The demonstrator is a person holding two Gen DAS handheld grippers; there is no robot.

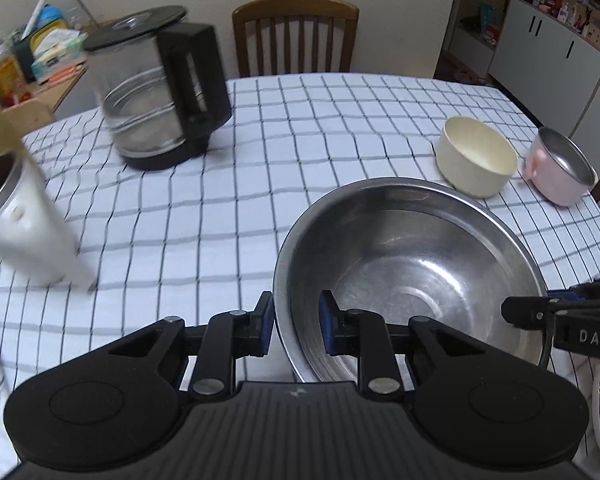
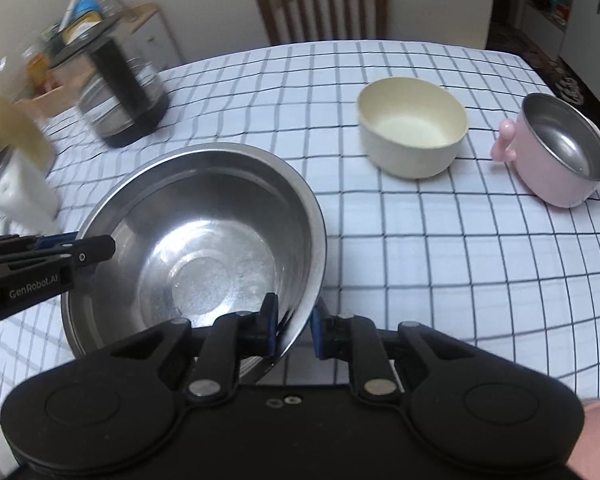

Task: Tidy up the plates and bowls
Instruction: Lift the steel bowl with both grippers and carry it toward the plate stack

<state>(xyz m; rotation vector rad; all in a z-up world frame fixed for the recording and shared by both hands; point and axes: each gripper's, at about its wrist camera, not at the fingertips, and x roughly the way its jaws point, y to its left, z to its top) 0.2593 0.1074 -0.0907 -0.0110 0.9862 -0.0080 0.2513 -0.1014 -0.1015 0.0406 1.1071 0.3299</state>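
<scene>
A: Big steel bowl (image 1: 412,276) in the lower right of the left wrist view, mouth turned up and tipped a little toward the camera. It's round, so no long axis to call.

B: The left gripper (image 1: 296,326) straddles its left rim, one blue pad outside the wall, one inside, and there's a gap on the inner side, so the jaws are parted around the rim, not pinching it.

A: In the right wrist view the same steel bowl (image 2: 204,256) fills the lower left, and the right gripper (image 2: 294,330) has its right rim between the pads. The left pad looks against the inner wall; the outer pad stands just off it. Apart, I'd say, not clamped.

B: Contents? The steel bowl shows a bare shiny bottom. The cream bowl (image 2: 412,132) in the upper middle sits upright, nothing in it.

A: And the pink pot (image 2: 560,156) at the right edge, tilted in the fisheye, steel inside, one handle toward the cream bowl. Its far handle is nearly cut off.

B: Upper left is smeared with blur: a glass kettle (image 1: 156,92) with a black handle, and a white tumbler (image 1: 24,224) at the left edge, its contents dark and unreadable.

A: All on the checked tablecloth (image 1: 220,200); a wooden chair (image 1: 296,32) stands behind.
</scene>
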